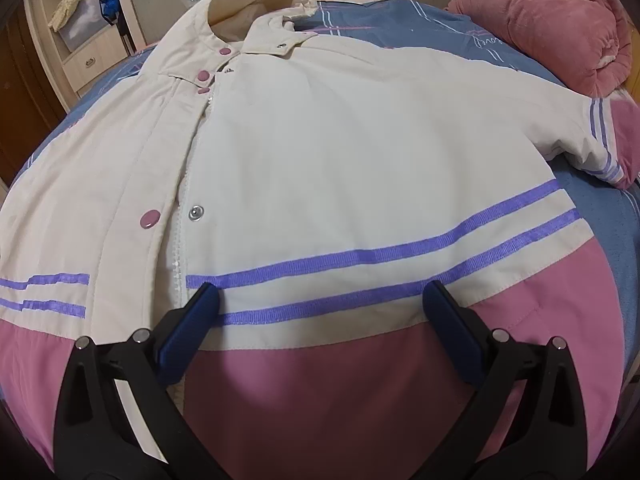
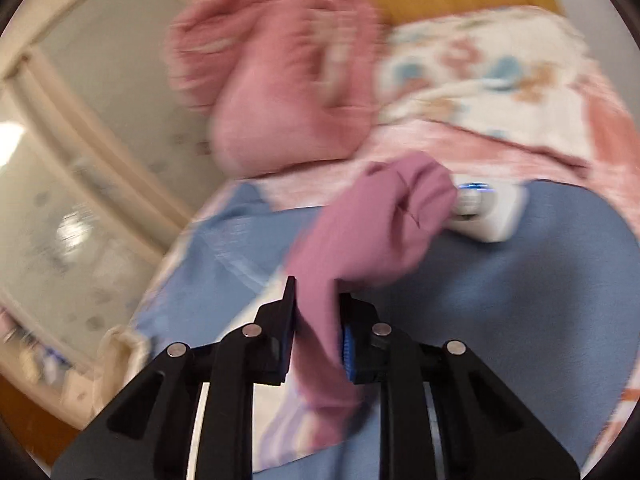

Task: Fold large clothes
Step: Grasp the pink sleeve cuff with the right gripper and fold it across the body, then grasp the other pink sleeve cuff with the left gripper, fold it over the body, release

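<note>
**A:** Start with the left wrist view. What is the left gripper doing?

**B:** Its two blue fingers stand wide apart over the near hem of the jacket, with nothing between them. Whether the tips touch the cloth, I cannot tell. The jacket lies spread flat on the blue bedsheet, front up, collar at the far end, pink hem band near, two purple stripes across it.

**A:** Anything cut off or unclear there?

**B:** The jacket's left side runs out of the frame. At the right, a sleeve with a pink cuff is cut by the edge. A rolled pink blanket sits at the far right, a wardrobe far left.

**A:** And the right wrist view?

**B:** The right gripper is clamped on a pink cuff of cloth; the fabric rises from between the nearly closed jaws and bunches above them. The whole picture is smeared with motion.

**A:** What can you make out behind?

**B:** The blue sheet, the pink blanket farther off, a floral pillow at the right. A white device lies half hidden behind the cuff; what it is I cannot tell.
</note>
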A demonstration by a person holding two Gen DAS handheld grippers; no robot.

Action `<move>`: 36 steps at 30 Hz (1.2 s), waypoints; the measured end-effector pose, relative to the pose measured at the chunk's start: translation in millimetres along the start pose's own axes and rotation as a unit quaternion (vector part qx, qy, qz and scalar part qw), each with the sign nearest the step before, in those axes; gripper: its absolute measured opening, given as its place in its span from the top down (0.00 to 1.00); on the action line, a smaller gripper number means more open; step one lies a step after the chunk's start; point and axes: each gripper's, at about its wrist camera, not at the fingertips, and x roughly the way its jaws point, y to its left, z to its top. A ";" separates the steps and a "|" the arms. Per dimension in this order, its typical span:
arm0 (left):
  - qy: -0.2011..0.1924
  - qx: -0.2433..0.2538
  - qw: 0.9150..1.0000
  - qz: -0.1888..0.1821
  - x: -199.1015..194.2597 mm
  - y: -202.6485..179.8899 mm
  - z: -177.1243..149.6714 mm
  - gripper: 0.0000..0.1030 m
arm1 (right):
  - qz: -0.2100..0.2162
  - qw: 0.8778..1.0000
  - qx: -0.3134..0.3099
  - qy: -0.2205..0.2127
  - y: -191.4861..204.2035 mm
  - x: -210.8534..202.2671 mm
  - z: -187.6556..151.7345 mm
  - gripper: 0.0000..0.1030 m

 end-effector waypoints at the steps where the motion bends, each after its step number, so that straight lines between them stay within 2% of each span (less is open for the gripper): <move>1: -0.003 -0.001 1.000 0.003 0.2 -0.5 -0.3 0.02 | 0.034 0.999 -0.017 0.016 8.2 -0.2 -4.6 0.79; 2: -0.007 -0.002 1.000 0.005 -0.8 -1.5 -1.4 0.02 | 0.089 0.993 -0.054 0.053 32.0 8.5 -16.1 0.79; 5: -0.024 -0.001 1.000 0.008 -3.3 -1.8 -5.4 0.02 | 0.140 0.974 -0.149 0.101 86.3 19.5 -51.0 0.79; 8: -0.027 -0.002 1.000 0.001 -4.4 0.7 -5.6 0.02 | 0.225 0.926 -0.241 0.183 144.7 24.4 -104.2 0.77; 10: -0.026 -0.001 1.000 -0.004 -4.5 2.0 -5.1 0.02 | 0.271 0.880 -0.306 0.243 179.5 23.5 -145.4 0.68; 11: -0.026 0.001 1.000 -0.007 -4.6 2.5 -4.9 0.02 | 0.285 0.866 -0.323 0.253 186.9 21.6 -155.0 0.50; 12: -0.025 0.003 1.000 -0.008 -4.8 2.7 -5.0 0.02 | 0.314 0.843 -0.345 0.267 197.2 16.4 -168.6 0.22; 13: -0.024 0.005 1.000 -0.011 -4.9 3.5 -4.6 0.02 | 0.329 0.832 -0.358 0.265 202.5 9.5 -175.1 0.14; 14: -0.023 0.006 1.000 -0.013 -5.5 3.7 -5.3 0.02 | 0.337 0.828 -0.373 0.247 205.9 1.3 -176.7 0.12; 16: -0.021 0.005 1.000 -0.015 -6.8 5.3 -5.3 0.02 | 0.342 0.833 -0.375 0.220 203.5 -6.9 -168.9 0.12; 17: -0.018 0.005 1.000 -0.017 -8.5 6.6 -5.0 0.02 | 0.344 0.841 -0.360 0.210 198.9 -7.7 -160.4 0.11; 20: -0.012 -0.004 1.000 -0.024 -17.6 13.1 -1.1 0.02 | 0.313 0.884 -0.285 0.196 178.5 13.2 -129.0 0.07; 22: -0.026 -0.021 0.999 -0.032 -25.5 22.7 3.5 0.02 | 0.280 0.912 -0.234 0.188 157.1 26.7 -109.0 0.07; 23: -0.037 -0.039 0.997 -0.049 -31.6 32.1 8.8 0.02 | 0.258 0.927 -0.202 0.184 143.9 35.9 -96.7 0.07; 25: -0.043 -0.066 0.993 -0.086 -35.1 43.7 17.4 0.02 | 0.228 0.942 -0.169 0.179 126.6 38.6 -89.3 0.07; 28: -0.003 -0.119 0.977 -0.179 -19.6 58.9 35.7 0.02 | 0.203 0.953 -0.133 0.181 113.5 43.0 -82.8 0.07; 30: 0.028 -0.155 0.954 -0.253 -0.4 65.9 50.4 0.02 | 0.208 0.953 -0.112 0.187 104.7 45.0 -79.6 0.07; 31: 0.044 -0.177 0.939 -0.292 10.4 68.5 58.6 0.02 | 0.210 0.953 -0.106 0.191 101.4 43.1 -79.5 0.07; 33: 0.061 -0.204 0.917 -0.337 25.8 69.6 68.9 0.02 | 0.207 0.953 -0.102 0.195 100.1 43.6 -81.8 0.07; 34: 0.074 -0.214 0.910 -0.348 34.7 67.7 72.5 0.02 | 0.205 0.954 -0.103 0.195 98.9 40.7 -82.6 0.07; 35: 0.095 -0.229 0.903 -0.352 46.0 65.7 76.4 0.11 | 0.202 0.954 -0.106 0.194 98.9 41.2 -82.4 0.07; 36: 0.107 -0.239 0.900 -0.349 53.2 63.4 75.7 0.23 | 0.199 0.955 -0.109 0.193 99.3 38.7 -82.4 0.07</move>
